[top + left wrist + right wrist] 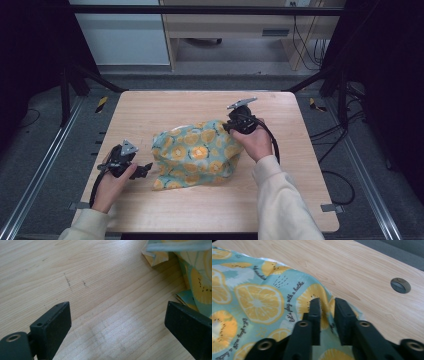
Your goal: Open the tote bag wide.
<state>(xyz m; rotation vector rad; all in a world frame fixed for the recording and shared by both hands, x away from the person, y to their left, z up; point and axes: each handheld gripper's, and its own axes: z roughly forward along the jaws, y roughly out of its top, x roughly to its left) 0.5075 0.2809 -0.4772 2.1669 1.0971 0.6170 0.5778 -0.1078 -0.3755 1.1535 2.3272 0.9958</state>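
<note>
The left gripper [117, 322] looks down along its two black jaws, which stand wide apart with nothing between them but bare wood. The left jaw rises from the lower left corner, the right from the lower right. Below them lies the pale, straight-grained wooden bench [82, 277], marked with a few short dark scuffs. At the upper right edge lies a crumpled teal cloth printed with yellow citrus slices [197, 277], just beside the right jaw; whether they touch is unclear.

Fruit-print cloth [197, 277] cut off by frame edge in left gripper view; contents underneath hidden.
</note>
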